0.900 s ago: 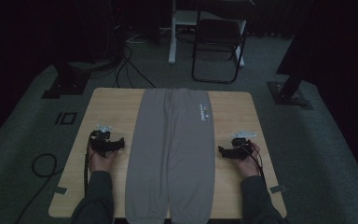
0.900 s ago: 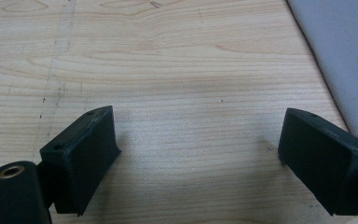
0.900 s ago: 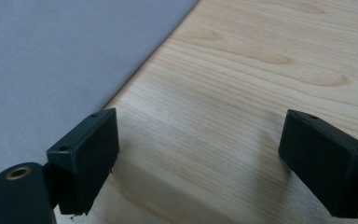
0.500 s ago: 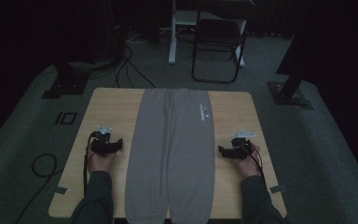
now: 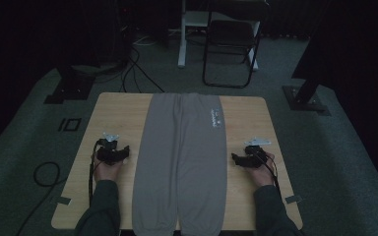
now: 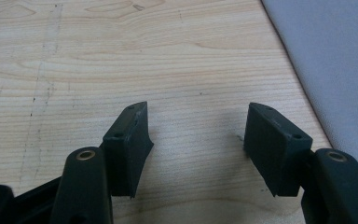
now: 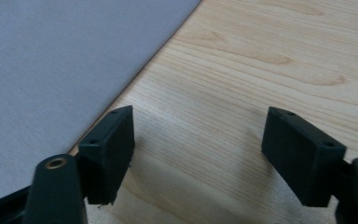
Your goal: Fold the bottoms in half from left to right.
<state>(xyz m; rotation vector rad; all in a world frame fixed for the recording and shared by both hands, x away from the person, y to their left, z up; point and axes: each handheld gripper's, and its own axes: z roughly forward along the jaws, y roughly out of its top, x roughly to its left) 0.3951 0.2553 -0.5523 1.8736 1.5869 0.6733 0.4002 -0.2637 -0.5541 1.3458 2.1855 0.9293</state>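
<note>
Now, left to right across the high view:

Left gripper (image 5: 112,154): we are resting it on the bare wood at lower left of the frame, just beside the trousers' left edge but not touching it. Its jaws are standing wide with nothing between them; in the left gripper view (image 6: 198,140) we are seeing plain table between the pads and grey cloth at the right edge of the frame.

Grey trousers (image 5: 184,157): they are lying flat down the centre of the table (image 5: 115,113), waistband toward the upper middle of the frame, cuffs reaching the bottom edge, a small pale print near the upper right of the cloth.

Right gripper (image 5: 248,157): we are holding it on the wood at lower right, near the trousers' right edge and apart from it. Its jaws are also gaping wide and empty; in the right gripper view (image 7: 198,154) the cloth (image 7: 60,60) is filling the upper left.

Step in hand, as we judge it: we are getting ready to take the two side edges.

Doing it well: we are aiming to slide one pad under each hem, keeping both hands level and opposite each other, pinching only one leg's layers so the cloth is lifting evenly.
</note>
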